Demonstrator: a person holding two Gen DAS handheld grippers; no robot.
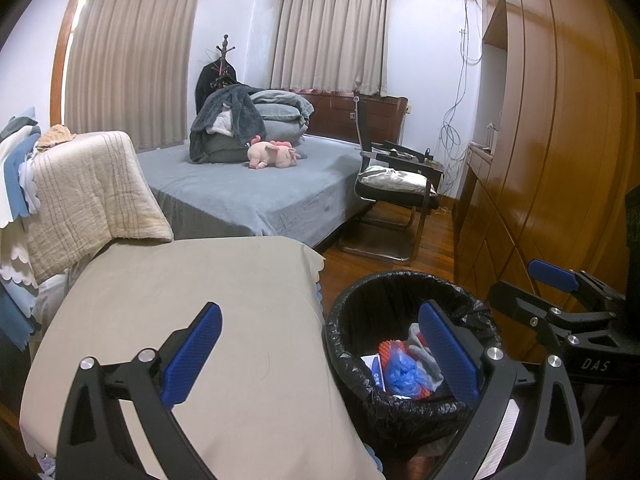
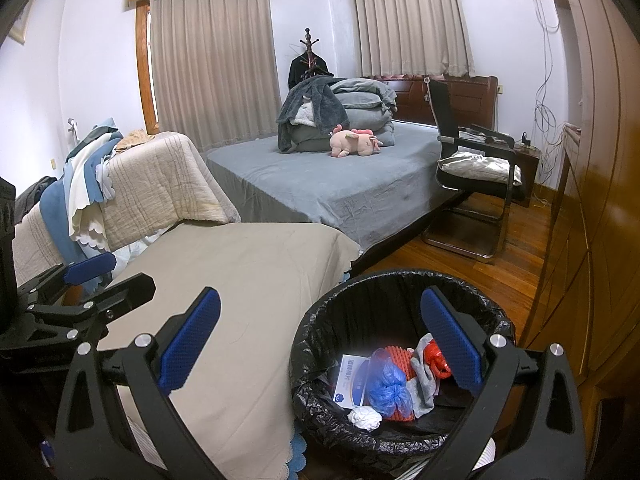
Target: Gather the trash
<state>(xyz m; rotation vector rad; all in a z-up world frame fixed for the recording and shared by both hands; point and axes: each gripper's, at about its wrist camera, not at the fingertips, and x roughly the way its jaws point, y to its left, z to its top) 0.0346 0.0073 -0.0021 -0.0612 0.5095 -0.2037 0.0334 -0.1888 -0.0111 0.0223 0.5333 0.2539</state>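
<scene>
A black-lined trash bin (image 1: 348, 316) (image 2: 320, 312) stands on the wooden floor beside a beige-covered table (image 1: 200, 300) (image 2: 260, 280). Inside lie a blue plastic bag (image 1: 404, 372) (image 2: 386, 384), an orange piece (image 2: 400, 360), a white-and-blue box (image 2: 350, 380), a grey rag (image 2: 422, 376), red plastic (image 2: 436, 360) and a crumpled white tissue (image 2: 364, 418). My left gripper (image 1: 320, 356) is open and empty, straddling the table's edge and the bin. My right gripper (image 2: 320, 352) is open and empty, held above the bin's left rim. Each gripper shows at the edge of the other's view.
A bed (image 1: 248, 188) with grey sheet, folded bedding and a pink plush toy (image 1: 272, 154) lies beyond. A black chair (image 1: 396, 184) stands on the floor right of it. A wooden wardrobe (image 1: 552, 140) fills the right. Draped cloths (image 1: 88, 192) hang at the left.
</scene>
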